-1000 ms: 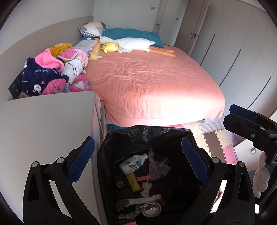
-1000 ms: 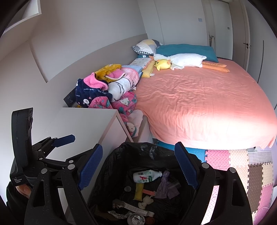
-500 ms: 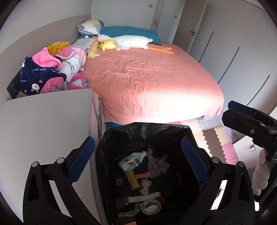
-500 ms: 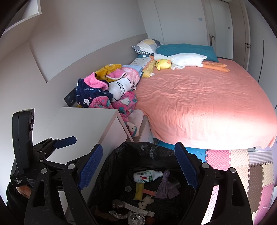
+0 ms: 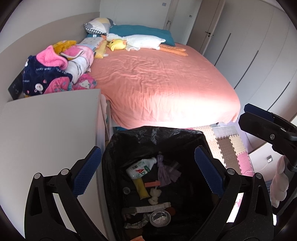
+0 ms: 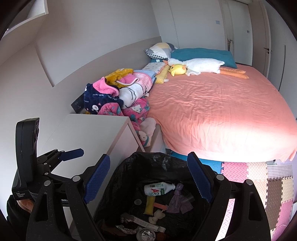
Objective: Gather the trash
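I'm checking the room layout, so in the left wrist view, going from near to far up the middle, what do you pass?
Trash bin with black liner → pink bedsheet → white goose plush → teal pillow → closet doors on the far wall.

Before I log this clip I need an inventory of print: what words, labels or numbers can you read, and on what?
"AD" in red and green: label of the white bottle in the black-lined trash bin; smaller print there is unreadable.
"Data Acquisition System": sticker on the left gripper body, seen from the right wrist view.
"LUCKY" plus a blurred word: navy fleece garment.
White paper strip in the bin: print too small to read.
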### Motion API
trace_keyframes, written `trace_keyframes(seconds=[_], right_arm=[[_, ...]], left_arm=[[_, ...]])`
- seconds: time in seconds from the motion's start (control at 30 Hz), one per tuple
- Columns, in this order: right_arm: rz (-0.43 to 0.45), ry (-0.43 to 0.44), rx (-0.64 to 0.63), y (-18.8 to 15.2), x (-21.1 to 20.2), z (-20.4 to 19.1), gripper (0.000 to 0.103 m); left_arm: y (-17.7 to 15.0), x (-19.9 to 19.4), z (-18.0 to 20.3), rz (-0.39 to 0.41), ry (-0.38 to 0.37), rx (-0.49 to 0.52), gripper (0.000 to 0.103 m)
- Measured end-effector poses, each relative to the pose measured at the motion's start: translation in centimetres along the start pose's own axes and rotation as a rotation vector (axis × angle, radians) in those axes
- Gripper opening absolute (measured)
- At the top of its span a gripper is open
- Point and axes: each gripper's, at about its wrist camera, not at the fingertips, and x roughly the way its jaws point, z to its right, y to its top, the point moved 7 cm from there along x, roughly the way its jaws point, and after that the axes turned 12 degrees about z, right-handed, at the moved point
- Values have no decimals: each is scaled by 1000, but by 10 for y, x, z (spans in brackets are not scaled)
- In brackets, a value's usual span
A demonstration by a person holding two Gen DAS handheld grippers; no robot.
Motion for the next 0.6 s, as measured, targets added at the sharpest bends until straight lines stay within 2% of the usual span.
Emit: trace_keyframes(seconds=[0.2, 0.37, 0.6], right_arm=[[-5, 51, -20, 2, 6, -16, 85], [-12, 78, -33, 1, 6, -25, 85], [-11, 71, -36, -1, 1, -26, 85]], left_arm=[[-12, -17, -17, 7, 52, -31, 96], [-14, -31, -24, 76, 135, 4, 96], [-13, -29, -22, 57, 124, -4, 97]])
